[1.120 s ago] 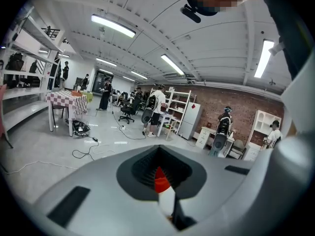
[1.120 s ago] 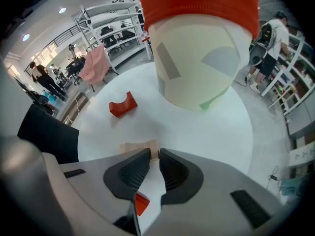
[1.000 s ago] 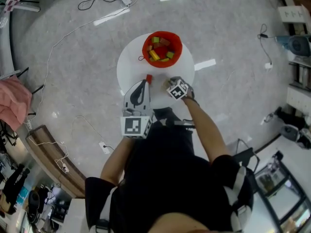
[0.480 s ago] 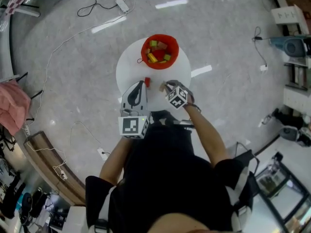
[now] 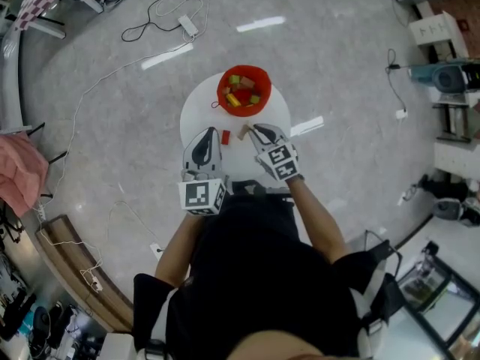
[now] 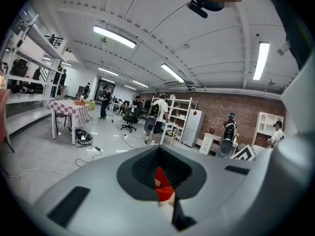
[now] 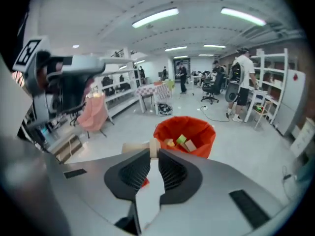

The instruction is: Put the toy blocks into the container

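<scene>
Risk: my right tongs pinch tan block by tips only, may slip | left tongs clamp red block | container ahead.

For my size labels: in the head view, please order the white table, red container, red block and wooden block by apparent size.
1. white table
2. red container
3. red block and wooden block: both tiny and look about alike, so I do not rank them.
</scene>
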Tool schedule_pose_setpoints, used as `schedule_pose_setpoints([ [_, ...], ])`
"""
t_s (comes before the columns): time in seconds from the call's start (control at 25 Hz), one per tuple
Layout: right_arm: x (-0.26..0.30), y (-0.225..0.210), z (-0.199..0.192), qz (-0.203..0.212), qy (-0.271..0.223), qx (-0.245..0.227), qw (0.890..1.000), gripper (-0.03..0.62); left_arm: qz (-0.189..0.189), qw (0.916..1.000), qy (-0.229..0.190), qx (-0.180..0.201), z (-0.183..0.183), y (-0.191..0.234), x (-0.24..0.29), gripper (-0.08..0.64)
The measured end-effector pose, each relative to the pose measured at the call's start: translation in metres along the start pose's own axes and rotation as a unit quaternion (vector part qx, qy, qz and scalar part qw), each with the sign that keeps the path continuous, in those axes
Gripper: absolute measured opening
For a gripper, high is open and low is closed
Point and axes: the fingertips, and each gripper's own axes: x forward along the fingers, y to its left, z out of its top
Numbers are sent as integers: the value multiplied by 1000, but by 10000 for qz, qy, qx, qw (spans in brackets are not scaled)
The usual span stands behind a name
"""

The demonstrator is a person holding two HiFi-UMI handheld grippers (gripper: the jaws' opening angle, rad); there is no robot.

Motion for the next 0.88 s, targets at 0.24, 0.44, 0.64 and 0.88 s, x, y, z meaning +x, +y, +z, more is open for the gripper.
schedule_pose_setpoints([
  [0.24,3,-47,47,-627,-593,673,9940,51,52,9998,-33,168,7,9,-2,-2],
  [0.44,36,-82,36,-1015,-241,862,9908,51,54,9999,-23,120,7,8,-4,-2],
  [0.64,53,-81,22,-1060,222,921,9898,51,82,9999,19,122,5,10,-7,-2],
  [0.88,56,-91,16,-1186,275,1131,9861,52,110,9999,52,112,5,12,-7,-2],
])
